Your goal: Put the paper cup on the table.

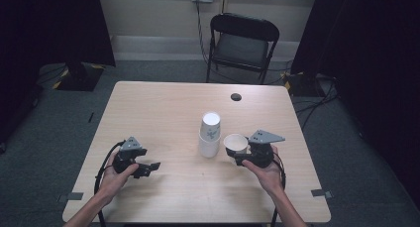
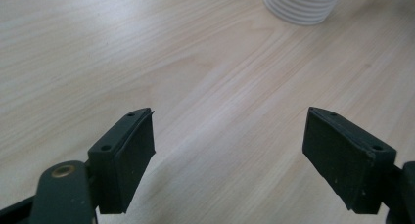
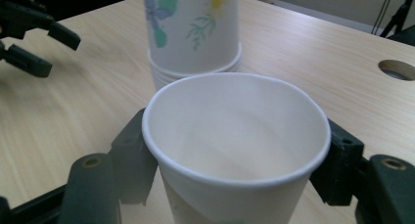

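Note:
A stack of white paper cups (image 1: 210, 134) with a flower print stands upside down near the table's middle; its ribbed rims (image 2: 302, 5) show at the top of the left gripper view. My right gripper (image 1: 241, 157) is shut on a single upright paper cup (image 1: 236, 143), just right of the stack. In the right gripper view that cup (image 3: 235, 145) sits between the two jaws, mouth up, with the stack (image 3: 193, 28) right behind it. My left gripper (image 1: 147, 168) rests open over bare wood at the left, nothing between its jaws (image 2: 227, 155).
The light wooden table (image 1: 163, 103) has a round cable hole (image 1: 236, 96) at its far right. A black folding chair (image 1: 241, 46) stands behind the far edge. Dark curtains hang on both sides, and cables lie on the grey floor.

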A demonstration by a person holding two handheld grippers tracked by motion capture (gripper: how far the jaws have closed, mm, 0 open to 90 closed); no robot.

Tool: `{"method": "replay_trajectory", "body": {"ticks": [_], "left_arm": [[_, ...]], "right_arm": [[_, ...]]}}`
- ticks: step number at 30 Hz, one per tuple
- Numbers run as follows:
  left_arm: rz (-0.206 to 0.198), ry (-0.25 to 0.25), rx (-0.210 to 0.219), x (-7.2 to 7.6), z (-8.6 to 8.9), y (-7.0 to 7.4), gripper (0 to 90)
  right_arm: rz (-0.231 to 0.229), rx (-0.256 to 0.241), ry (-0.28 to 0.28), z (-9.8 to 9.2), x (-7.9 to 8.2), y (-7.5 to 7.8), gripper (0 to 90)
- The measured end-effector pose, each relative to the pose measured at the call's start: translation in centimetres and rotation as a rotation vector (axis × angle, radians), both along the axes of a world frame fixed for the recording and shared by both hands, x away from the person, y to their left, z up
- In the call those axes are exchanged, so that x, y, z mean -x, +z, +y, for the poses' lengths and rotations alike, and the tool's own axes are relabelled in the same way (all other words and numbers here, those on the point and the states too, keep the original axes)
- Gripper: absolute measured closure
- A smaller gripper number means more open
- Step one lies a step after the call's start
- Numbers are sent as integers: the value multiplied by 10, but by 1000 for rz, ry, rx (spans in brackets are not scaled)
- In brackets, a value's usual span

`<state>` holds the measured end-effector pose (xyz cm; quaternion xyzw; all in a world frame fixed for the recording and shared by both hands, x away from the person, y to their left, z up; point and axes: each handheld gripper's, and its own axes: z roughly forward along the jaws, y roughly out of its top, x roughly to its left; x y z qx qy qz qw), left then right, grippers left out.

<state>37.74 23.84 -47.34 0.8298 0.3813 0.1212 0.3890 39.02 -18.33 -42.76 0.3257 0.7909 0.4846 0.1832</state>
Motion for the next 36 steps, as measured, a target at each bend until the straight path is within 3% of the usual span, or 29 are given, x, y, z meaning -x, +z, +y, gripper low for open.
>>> {"method": "replay_trajectory", "body": {"ticks": [4, 6, 9, 10, 12, 22, 33, 36], "left_arm": [[-5, -11, -79, 2, -3, -13, 189], [-33, 8, -76, 3, -5, -17, 191], [-55, -3, -109, 2, -9, -23, 196], [-63, 0, -87, 2, -10, -25, 180], [-92, -6, -87, 1, -11, -27, 158], [-65, 12, -72, 3, -7, -27, 154], [-62, 21, -67, 4, -8, -27, 150], [-62, 21, -67, 4, -8, -27, 149]], "right_arm": [[-3, 8, -26, -5, -8, -2, 304], [-6, -1, -43, -8, -12, -1, 303], [-9, -16, -65, -13, -19, 0, 302], [-11, -14, -69, -14, -20, 0, 302], [-17, -24, -90, -16, -26, -1, 300], [-15, -10, -125, -11, -54, -6, 293], [2, 34, -193, -1, -81, -20, 286], [14, 27, -199, 1, -86, -25, 288]]}}
